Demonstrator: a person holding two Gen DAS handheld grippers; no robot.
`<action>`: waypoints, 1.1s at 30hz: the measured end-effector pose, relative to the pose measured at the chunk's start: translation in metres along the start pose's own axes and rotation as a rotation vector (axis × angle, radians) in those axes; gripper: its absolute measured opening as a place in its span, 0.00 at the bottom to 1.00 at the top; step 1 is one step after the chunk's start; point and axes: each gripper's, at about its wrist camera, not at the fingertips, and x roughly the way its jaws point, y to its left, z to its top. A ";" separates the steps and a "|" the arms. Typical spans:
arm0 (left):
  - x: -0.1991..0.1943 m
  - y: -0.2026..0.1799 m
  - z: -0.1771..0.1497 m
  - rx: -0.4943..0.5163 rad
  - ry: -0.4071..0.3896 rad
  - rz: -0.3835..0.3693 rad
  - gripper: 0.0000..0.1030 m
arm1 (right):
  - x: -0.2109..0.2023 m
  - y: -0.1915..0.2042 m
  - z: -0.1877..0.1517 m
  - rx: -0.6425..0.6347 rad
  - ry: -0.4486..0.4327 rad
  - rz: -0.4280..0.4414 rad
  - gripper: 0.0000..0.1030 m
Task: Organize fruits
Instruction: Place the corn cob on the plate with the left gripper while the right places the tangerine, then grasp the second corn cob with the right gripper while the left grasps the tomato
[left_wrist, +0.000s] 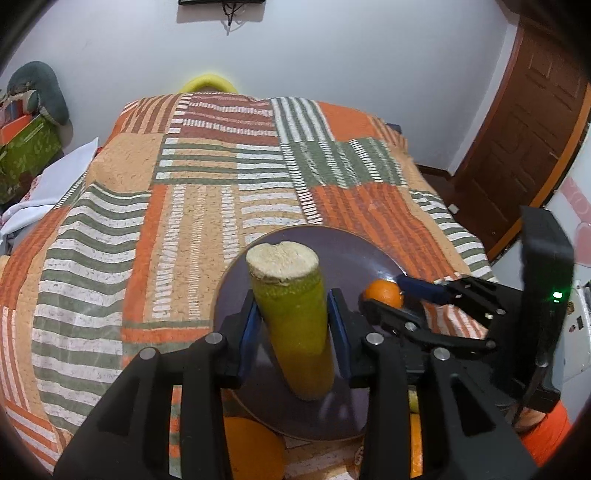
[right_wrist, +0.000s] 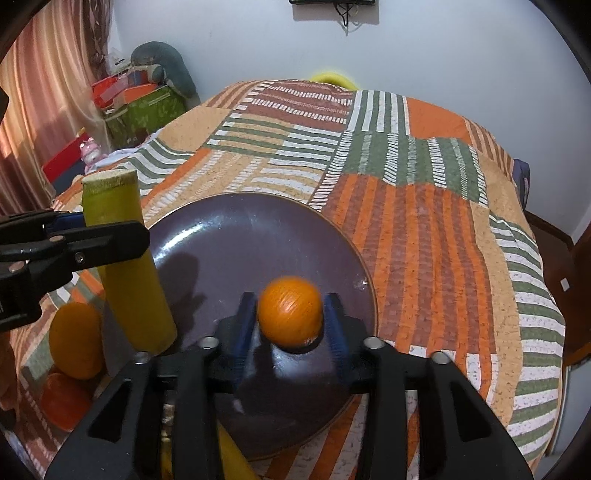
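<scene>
My left gripper (left_wrist: 291, 314) is shut on a thick yellow-green stalk piece (left_wrist: 291, 306) with a pale cut end, held upright with its lower end at the left part of a dark purple plate (left_wrist: 354, 254). The stalk (right_wrist: 125, 273) also shows in the right wrist view at the plate's (right_wrist: 229, 236) left rim. My right gripper (right_wrist: 290, 321) is shut on a small orange (right_wrist: 290, 312) just above the plate's near middle. The orange (left_wrist: 384, 293) and the right gripper (left_wrist: 391, 295) show at the right in the left wrist view.
The plate lies on a bed with an orange, green and white patchwork quilt (right_wrist: 424, 221). More orange fruits (right_wrist: 75, 339) lie left of the plate, and a yellow fruit (right_wrist: 232, 458) is under its near rim. Boxes (right_wrist: 147, 107) stand at the far left, a wooden door (left_wrist: 528, 136) at the right.
</scene>
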 end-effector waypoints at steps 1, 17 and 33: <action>0.001 0.000 0.000 0.005 0.005 0.011 0.37 | -0.002 -0.001 0.000 0.005 -0.011 -0.001 0.50; -0.044 -0.003 -0.018 0.038 -0.028 0.051 0.46 | -0.070 0.002 -0.013 0.018 -0.116 -0.006 0.52; -0.100 0.011 -0.082 0.015 -0.011 0.113 0.49 | -0.087 0.011 -0.068 0.023 -0.054 -0.020 0.52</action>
